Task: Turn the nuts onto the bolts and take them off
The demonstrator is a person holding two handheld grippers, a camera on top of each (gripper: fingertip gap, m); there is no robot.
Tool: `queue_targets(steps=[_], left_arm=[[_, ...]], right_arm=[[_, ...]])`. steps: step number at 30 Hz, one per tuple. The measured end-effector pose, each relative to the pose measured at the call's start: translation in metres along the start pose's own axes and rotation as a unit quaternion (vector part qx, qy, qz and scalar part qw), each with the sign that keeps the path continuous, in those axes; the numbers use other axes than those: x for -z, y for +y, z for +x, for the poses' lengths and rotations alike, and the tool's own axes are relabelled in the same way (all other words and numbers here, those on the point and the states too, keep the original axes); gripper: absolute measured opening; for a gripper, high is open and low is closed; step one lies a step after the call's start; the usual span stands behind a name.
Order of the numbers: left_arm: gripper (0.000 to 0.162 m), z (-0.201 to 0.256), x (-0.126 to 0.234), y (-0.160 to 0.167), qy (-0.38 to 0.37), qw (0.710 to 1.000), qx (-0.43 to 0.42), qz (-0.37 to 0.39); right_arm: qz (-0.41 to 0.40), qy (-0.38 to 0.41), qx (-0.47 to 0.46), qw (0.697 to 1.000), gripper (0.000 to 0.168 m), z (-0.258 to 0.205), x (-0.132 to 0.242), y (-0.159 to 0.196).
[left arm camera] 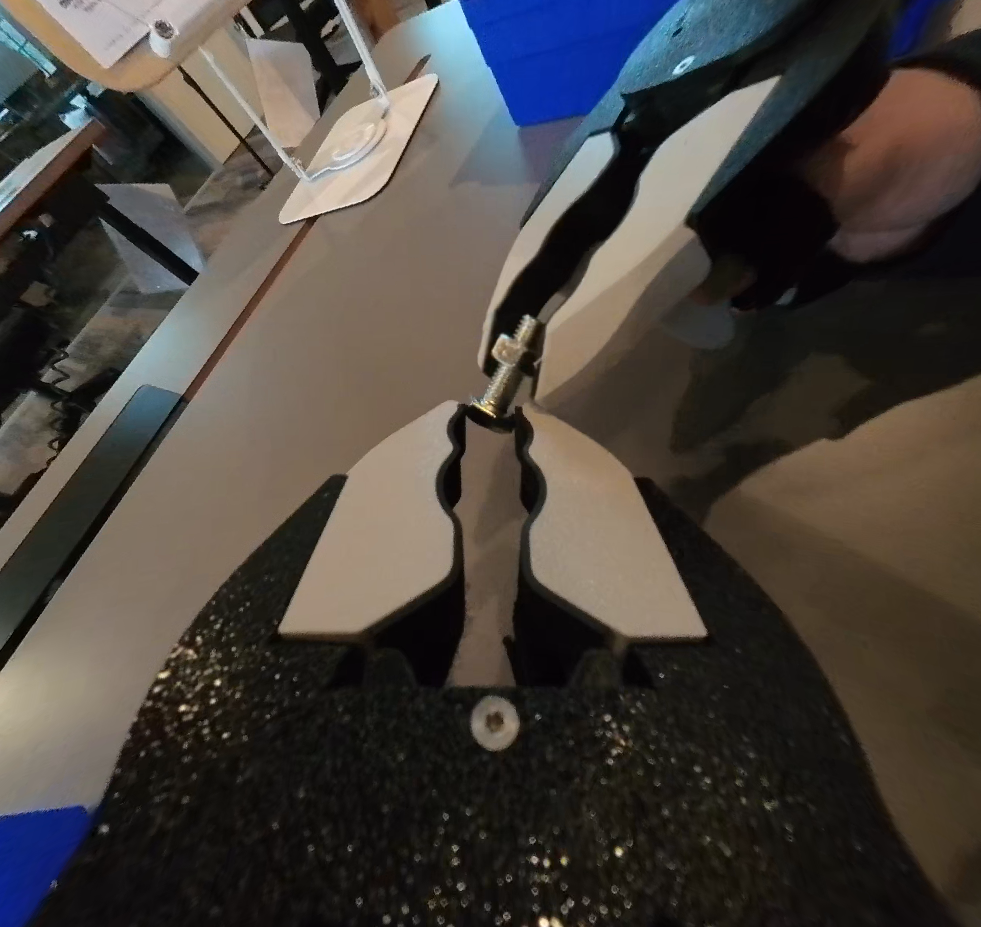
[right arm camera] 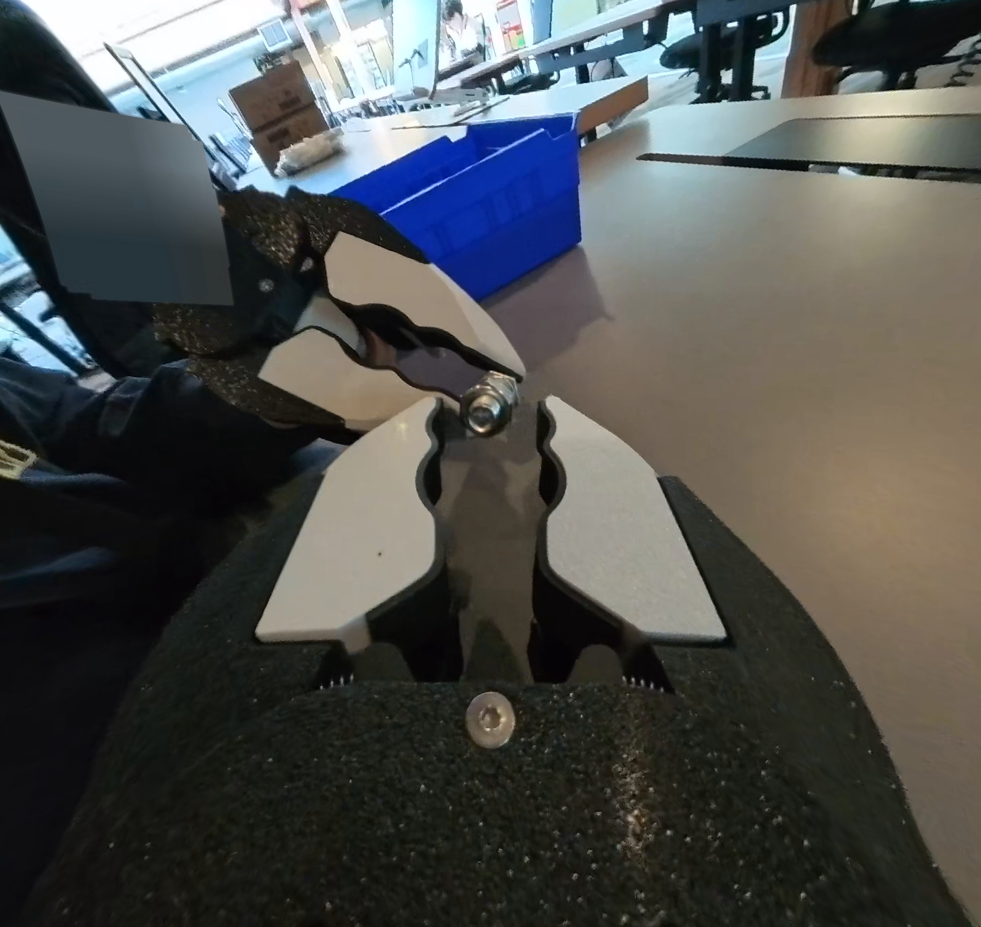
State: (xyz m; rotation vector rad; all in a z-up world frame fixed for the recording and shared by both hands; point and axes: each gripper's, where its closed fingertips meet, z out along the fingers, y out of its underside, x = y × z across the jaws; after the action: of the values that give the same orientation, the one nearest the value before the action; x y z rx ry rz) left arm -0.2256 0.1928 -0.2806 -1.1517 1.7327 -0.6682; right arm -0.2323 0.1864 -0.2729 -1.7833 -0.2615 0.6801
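My left jaws clamp the bolt (left arm camera: 496, 397) by its head. My right jaws close around the square nut (left arm camera: 504, 353) midway along the thread, above the tabletop (left arm camera: 371, 285).

Left claw (left arm camera: 491, 413) grips bolt (left arm camera: 499, 389) (nut (left arm camera: 503, 353) on).

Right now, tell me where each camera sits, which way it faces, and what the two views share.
Left wrist view: on the left hand-held gripper, facing forward along its fingers across the grey table; its tips pinch the bolt by the head, and the right hand-held gripper meets it at the nut.
Right wrist view: on the right hand-held gripper, facing the bolt end-on, with the person's dark sleeve at the left.
Shared: both grippers, bolt, nut, blue bin, table.
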Motion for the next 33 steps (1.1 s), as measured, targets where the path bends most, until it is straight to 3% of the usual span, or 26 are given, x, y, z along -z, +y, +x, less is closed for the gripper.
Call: queue_targets(steps=[2, 7, 12, 16, 22, 25, 28, 33], left_arm=[[0.017, 0.004, -0.002, 0.002, 0.007, 1.0, -0.007, -0.004], [0.017, 0.009, 0.001, 0.001, 0.025, 0.999, 0.006, 0.03], [0.036, 0.026, 0.005, -0.002, 0.15, 0.981, 0.1, 0.07], [0.026, 0.036, 0.008, -0.001, 0.2, 0.971, 0.105, 0.084], [0.031, 0.053, 0.006, 0.002, 0.245, 0.962, 0.091, 0.074], [0.019, 0.055, 0.008, 0.002, 0.257, 0.959, 0.094, 0.076], [0.018, 0.056, 0.009, 0.002, 0.271, 0.954, 0.106, 0.074], [0.017, 0.045, -0.001, 0.012, 0.214, 0.97, 0.102, 0.055]], right_arm=[[0.003, -0.013, -0.006, 1.0, 0.02, -0.003, 0.0, 0.0], [-0.014, -0.022, 0.027, 0.999, 0.019, -0.007, 0.002, 0.002], [-0.049, -0.092, 0.049, 0.993, 0.019, -0.018, 0.006, 0.011], [-0.071, -0.107, 0.069, 0.989, 0.019, -0.018, 0.01, 0.019], [-0.084, -0.142, 0.071, 0.984, 0.019, -0.025, 0.014, 0.023], [-0.091, -0.165, 0.064, 0.98, 0.019, -0.03, 0.016, 0.025], [-0.091, -0.175, 0.059, 0.979, 0.019, -0.032, 0.017, 0.026], [-0.078, -0.121, 0.069, 0.987, 0.023, -0.016, 0.015, 0.021]])
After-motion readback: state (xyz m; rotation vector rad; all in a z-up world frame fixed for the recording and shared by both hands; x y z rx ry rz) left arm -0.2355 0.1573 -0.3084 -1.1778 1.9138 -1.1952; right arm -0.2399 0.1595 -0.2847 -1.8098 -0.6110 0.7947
